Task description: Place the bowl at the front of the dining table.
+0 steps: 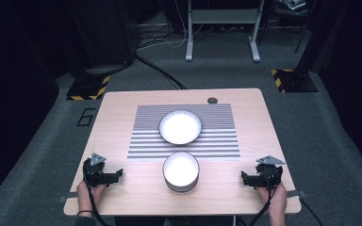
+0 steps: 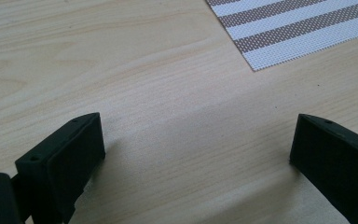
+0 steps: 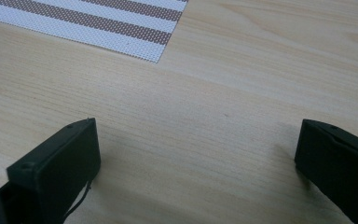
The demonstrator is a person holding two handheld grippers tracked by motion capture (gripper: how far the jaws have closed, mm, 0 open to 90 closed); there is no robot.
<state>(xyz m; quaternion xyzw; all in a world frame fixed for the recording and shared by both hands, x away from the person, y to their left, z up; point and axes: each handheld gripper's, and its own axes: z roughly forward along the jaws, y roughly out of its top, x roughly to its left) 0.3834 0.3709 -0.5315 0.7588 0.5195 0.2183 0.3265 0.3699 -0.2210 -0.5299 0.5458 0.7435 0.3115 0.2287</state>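
Bowls untouched: 1 white bowl (image 1: 180, 127) on striped placemat (image 1: 141, 141), stacked bowls (image 1: 181, 172) nearer; left gripper (image 1: 119, 173) and right gripper (image 1: 243, 177) rest wide open, empty.

A light wooden table (image 1: 122, 106) carries a striped placemat (image 1: 217, 136) toward its far side, a wide white bowl (image 1: 180, 127) on it, and a stack of bowls (image 1: 181, 171) near, on bare wood.
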